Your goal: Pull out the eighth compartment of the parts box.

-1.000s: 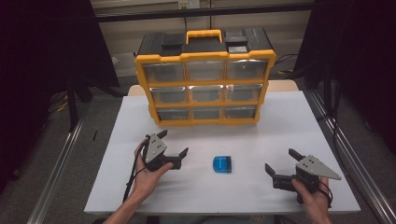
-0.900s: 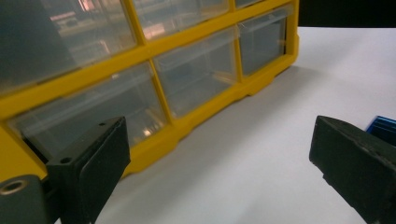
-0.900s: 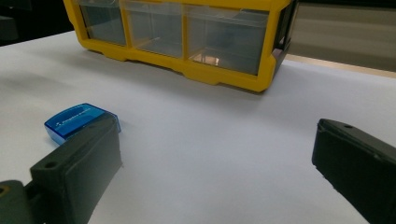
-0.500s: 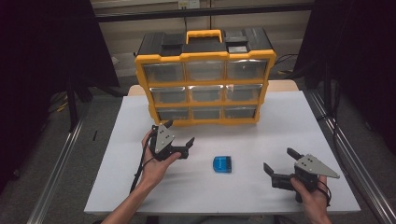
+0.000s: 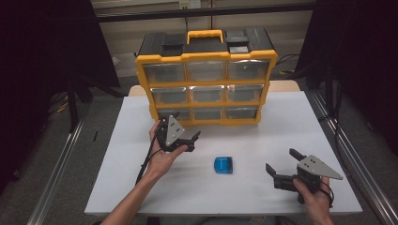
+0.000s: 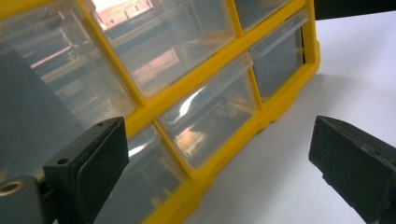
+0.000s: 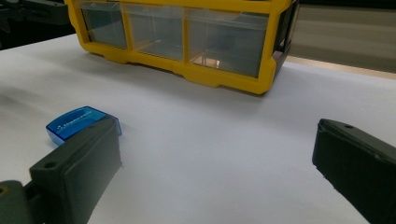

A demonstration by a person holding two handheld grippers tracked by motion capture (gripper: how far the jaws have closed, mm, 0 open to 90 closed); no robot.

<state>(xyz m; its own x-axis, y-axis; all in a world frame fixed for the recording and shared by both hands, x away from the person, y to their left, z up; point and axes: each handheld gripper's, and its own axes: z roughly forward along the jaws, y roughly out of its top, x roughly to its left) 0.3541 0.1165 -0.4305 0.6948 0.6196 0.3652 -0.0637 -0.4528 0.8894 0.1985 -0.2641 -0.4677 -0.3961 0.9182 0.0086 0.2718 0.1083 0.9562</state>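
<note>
The left gripper [image 5: 193, 140] hangs just in front of the organizer [image 5: 205, 75], level with the bottom row of drawers, jaws spread wide and holding nothing. From the left gripper view the jaws frame the bottom middle drawer [image 6: 210, 119], which sits closed and flush with the yellow frame. So this looks like the very start: no drawer is pulled out, nothing is picked up, and the grab on a drawer front has yet to come.

The blue box [image 5: 223, 165] lies flat on the white table [image 5: 117, 187], well clear of the organizer, between the two grippers and nearer the left one. Its long axis runs roughly left to right across the table, slightly skewed; which end is the front cannot be told.

The right gripper [image 5: 280, 165] rests low at the near right, jaws wide apart and empty, pointing toward the box.
</note>
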